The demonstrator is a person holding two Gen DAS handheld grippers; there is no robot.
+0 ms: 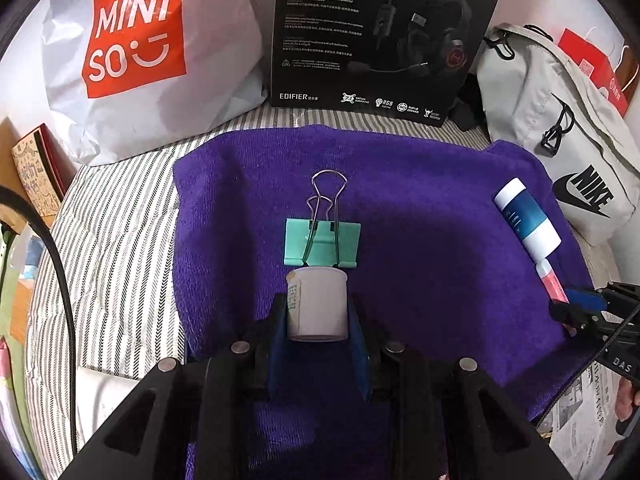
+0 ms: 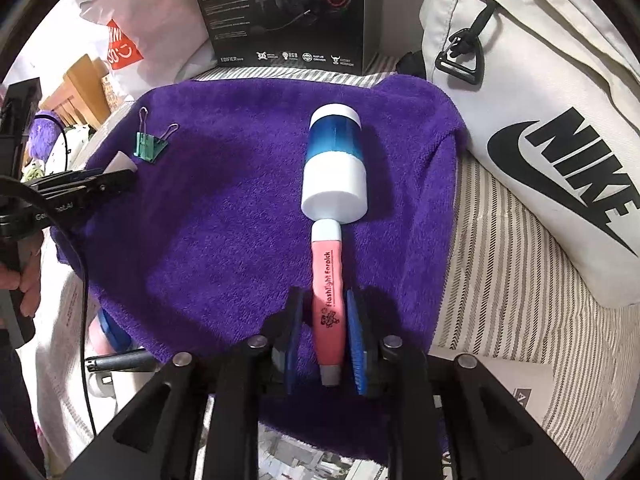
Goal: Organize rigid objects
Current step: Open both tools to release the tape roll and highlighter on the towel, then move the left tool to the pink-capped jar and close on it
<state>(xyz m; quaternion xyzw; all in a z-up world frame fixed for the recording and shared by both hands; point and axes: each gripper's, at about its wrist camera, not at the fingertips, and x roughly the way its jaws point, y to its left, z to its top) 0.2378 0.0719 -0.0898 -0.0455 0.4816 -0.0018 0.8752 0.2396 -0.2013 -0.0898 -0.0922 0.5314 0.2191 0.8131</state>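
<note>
While the left gripper (image 1: 318, 312) is pinching a small white pot (image 1: 317, 304) between its blue pads, the pot's far rim is hovering just short of the green binder clip (image 1: 322, 242), which is lying flat on the purple towel (image 1: 420, 208) with its wire handles pointing away. Across the towel, the right gripper (image 2: 329, 336) is straddling a pink flashlight pen (image 2: 328, 300); its jaws are standing slightly spread, with a narrow gap showing on each side of the barrel, so the pen is lying on the towel rather than being gripped. The pen's pale cap is touching the base of a blue-and-white bottle (image 2: 335, 162), the two lying end to end in one line. Judged from this layout, the step in hand is placement: the pen is being set down in a row with the bottle, and the pot is being brought to its own spot beside the clip. Next, the right gripper is needing to back straight off without nudging the pen, and the left is needing to lower the pot onto the towel before letting go.
</note>
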